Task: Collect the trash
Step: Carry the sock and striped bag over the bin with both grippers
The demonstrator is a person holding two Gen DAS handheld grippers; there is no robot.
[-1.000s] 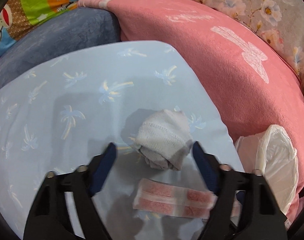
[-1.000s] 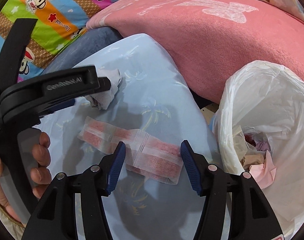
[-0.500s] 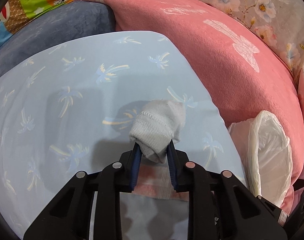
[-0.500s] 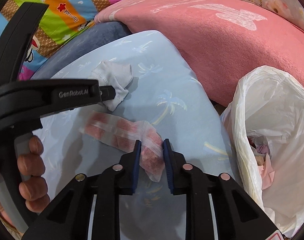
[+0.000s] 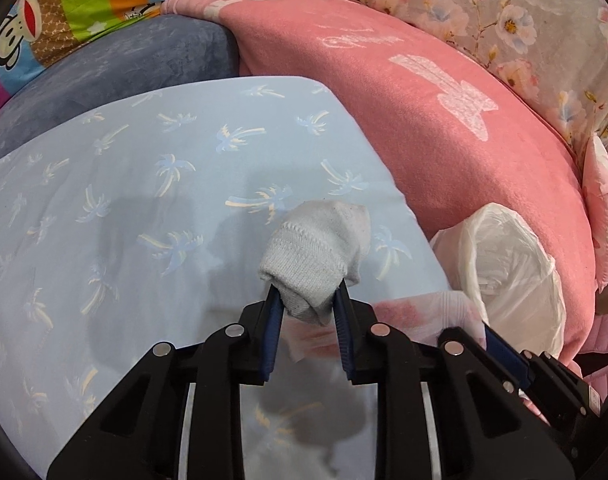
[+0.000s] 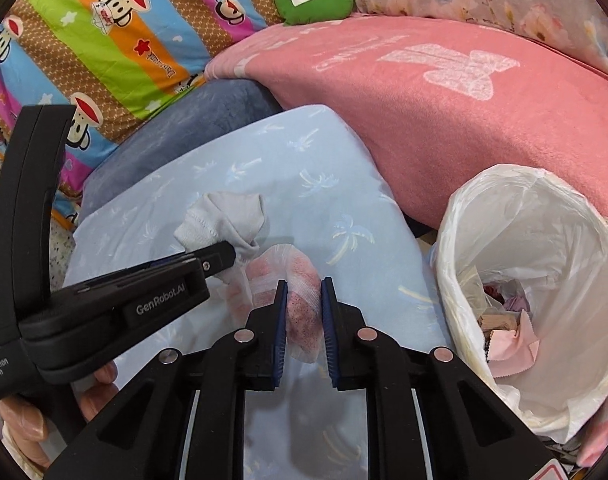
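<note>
Hanging beside the bin bag (image 6: 584, 264) rim, both claws grip trash.

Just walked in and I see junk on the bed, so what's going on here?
A person is clearing trash off the blue palm-print sheet with two handheld grippers. The left gripper has just closed on a balled grey sock; the right gripper has just closed on a pink-stained gauze strip. A white bag-lined bin, already holding scraps, waits at the right.

Black plastic hand-held gripper (image 5: 309, 304) frames, blue ribbed finger pads (image 6: 281, 320), silver round screws, white "GenRobot.AI" lettering.
</note>
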